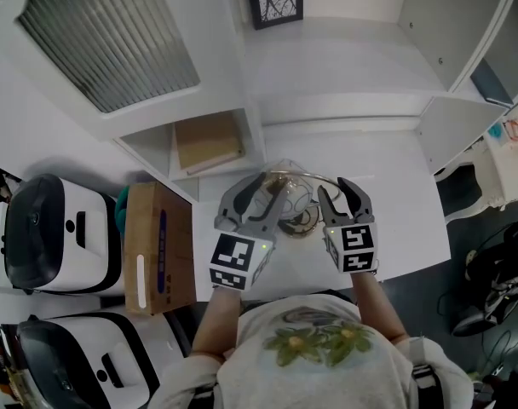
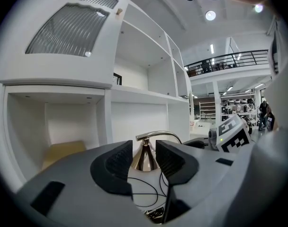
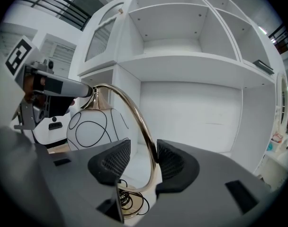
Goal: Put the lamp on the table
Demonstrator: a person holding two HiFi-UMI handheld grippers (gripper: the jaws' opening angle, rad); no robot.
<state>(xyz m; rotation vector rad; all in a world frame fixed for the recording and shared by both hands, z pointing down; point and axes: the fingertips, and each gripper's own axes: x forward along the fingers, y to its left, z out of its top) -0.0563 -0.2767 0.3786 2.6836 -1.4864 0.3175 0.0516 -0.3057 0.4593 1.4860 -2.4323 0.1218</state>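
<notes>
The lamp (image 3: 89, 129) is seen on the white desk (image 1: 387, 169), just in front of the person and between the two tools. Its base (image 3: 127, 205) appears to be set down there, with the cord coiled on it. The left tool (image 2: 144, 150) seems to be closed on the brass cap (image 2: 145, 161) above the shade, so the lamp is judged to be held from that side only. The right tool (image 3: 143, 160) is open, and the stem (image 3: 134, 112) stands between its pads, close to the right one and free of the left one. The stem rises upright from the base and bends over toward the left tool. For a clean retreat, the right tool should be drawn straight back along its own line, away from the stem
</notes>
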